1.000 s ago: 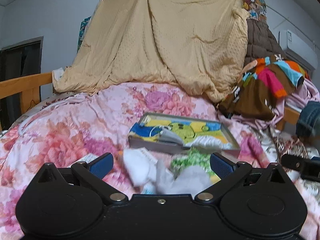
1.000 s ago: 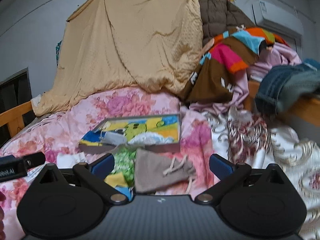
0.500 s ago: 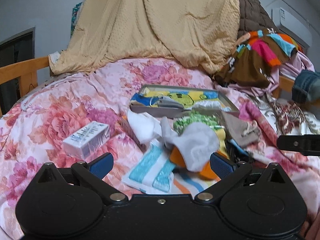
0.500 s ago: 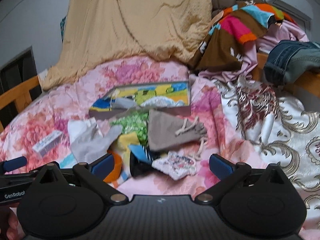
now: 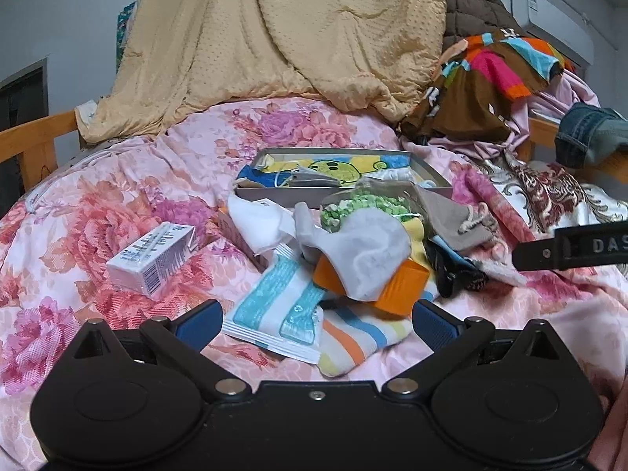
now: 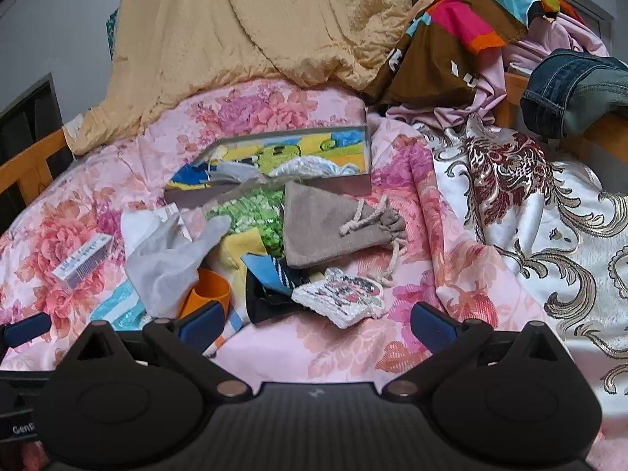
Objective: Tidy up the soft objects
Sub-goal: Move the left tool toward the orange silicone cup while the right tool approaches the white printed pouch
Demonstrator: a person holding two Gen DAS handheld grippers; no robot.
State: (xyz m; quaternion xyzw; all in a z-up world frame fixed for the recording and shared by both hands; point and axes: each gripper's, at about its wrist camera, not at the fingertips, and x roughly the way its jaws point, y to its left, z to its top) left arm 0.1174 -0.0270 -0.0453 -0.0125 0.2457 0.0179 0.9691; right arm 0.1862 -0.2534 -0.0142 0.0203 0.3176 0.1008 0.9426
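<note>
My left gripper [image 5: 314,324] and right gripper [image 6: 316,324] hang wide open (nothing held). Both sit just before the sock pile [image 5: 365,251], short of the tray [image 5: 429,174], ready to pick.

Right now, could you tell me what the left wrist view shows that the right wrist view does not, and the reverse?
Only the left wrist view shows the air conditioner on the wall and the striped cloth spread out in full. Only the right wrist view shows the whole white patterned patch and the wide white and gold brocade cloth. Both show the grey box, grey drawstring pouch, small carton and grey sock.
</note>
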